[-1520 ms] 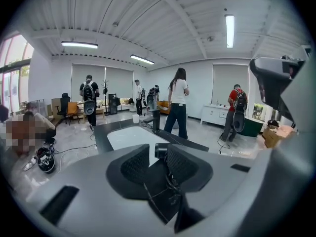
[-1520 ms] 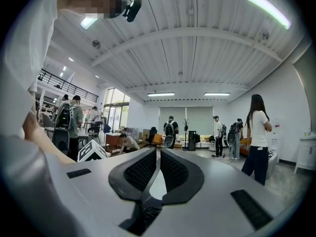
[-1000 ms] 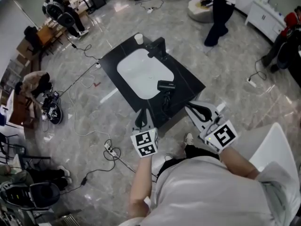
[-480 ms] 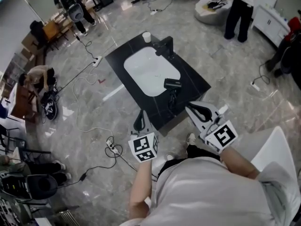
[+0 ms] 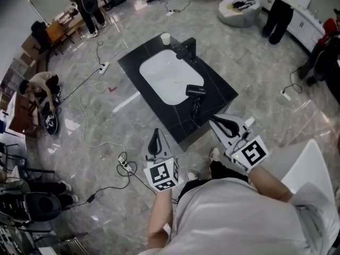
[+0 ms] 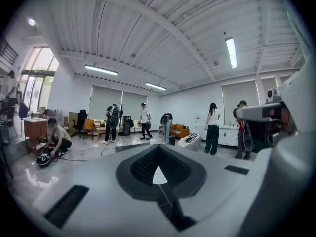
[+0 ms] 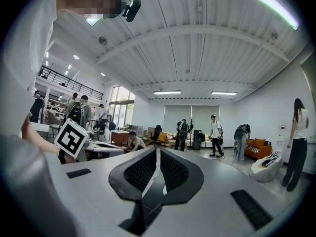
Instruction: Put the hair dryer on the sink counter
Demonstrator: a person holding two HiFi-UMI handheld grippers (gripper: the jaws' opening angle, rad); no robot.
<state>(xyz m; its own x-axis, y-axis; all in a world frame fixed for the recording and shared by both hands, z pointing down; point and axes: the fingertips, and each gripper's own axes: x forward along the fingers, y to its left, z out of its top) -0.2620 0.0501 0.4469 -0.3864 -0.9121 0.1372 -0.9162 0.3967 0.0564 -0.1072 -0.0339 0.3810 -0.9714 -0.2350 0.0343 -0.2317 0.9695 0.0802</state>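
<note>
Both grippers are held above the floor, short of the counter, and neither carries anything. The left gripper (image 5: 155,138) has its 2 fingers pressed together along their length, with only a small wedge of light showing near the tips in the left gripper view (image 6: 159,171) and nothing between them. The right gripper (image 5: 216,121) also has its fingers together, leaving just a thin slit in the right gripper view (image 7: 154,174), and it too is empty. The hair dryer (image 5: 195,91) lies on the black sink counter (image 5: 220,92), ahead of the right gripper's fingertips and apart from them, and further off to the right of the left gripper's fingertips. It sits just beside the near right edge of the white basin (image 5: 164,77), its dark cord (image 5: 195,109) trailing back toward the right gripper's fingertips. Beyond the dryer, at the far side of the basin, stand a black faucet (image 5: 187,50) and a white cup (image 5: 165,37).
</note>
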